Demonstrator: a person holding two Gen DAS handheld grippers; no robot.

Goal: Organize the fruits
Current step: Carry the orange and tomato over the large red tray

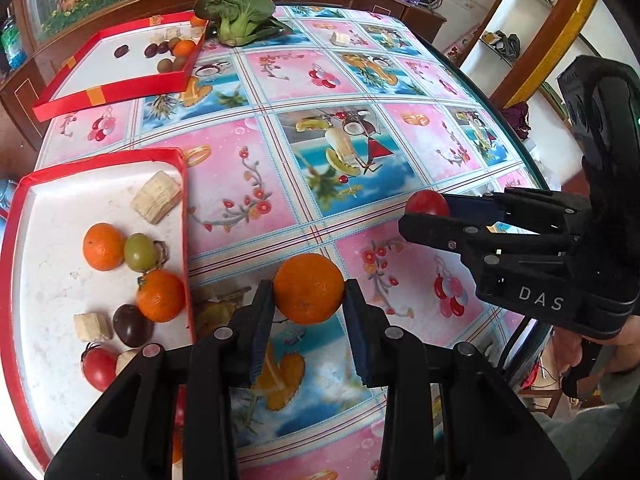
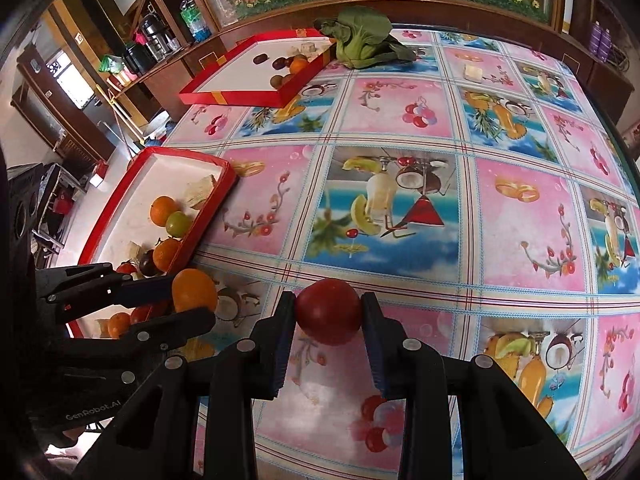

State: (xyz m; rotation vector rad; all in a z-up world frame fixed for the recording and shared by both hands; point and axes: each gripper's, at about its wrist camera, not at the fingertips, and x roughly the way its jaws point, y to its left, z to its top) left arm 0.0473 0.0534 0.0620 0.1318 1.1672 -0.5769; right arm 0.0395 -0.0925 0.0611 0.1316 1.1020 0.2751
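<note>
My left gripper (image 1: pixel 309 290) is shut on an orange (image 1: pixel 308 288) and holds it above the tablecloth, just right of the near red tray (image 1: pixel 48 216). That tray holds oranges, a green grape (image 1: pixel 139 252), a dark plum, a red tomato and biscuit pieces. My right gripper (image 2: pixel 329 310) is shut on a red tomato (image 2: pixel 329 311) over the table. The right gripper also shows in the left wrist view (image 1: pixel 426 210), and the left gripper in the right wrist view (image 2: pixel 194 290). A far red tray (image 1: pixel 120 76) holds plums, kiwis and an orange.
A green bok choy (image 1: pixel 240 14) lies at the table's far edge beside the far tray. A pale biscuit piece (image 2: pixel 474 72) lies on the far right of the patterned tablecloth (image 2: pixel 440 184). A wooden cabinet stands behind the table.
</note>
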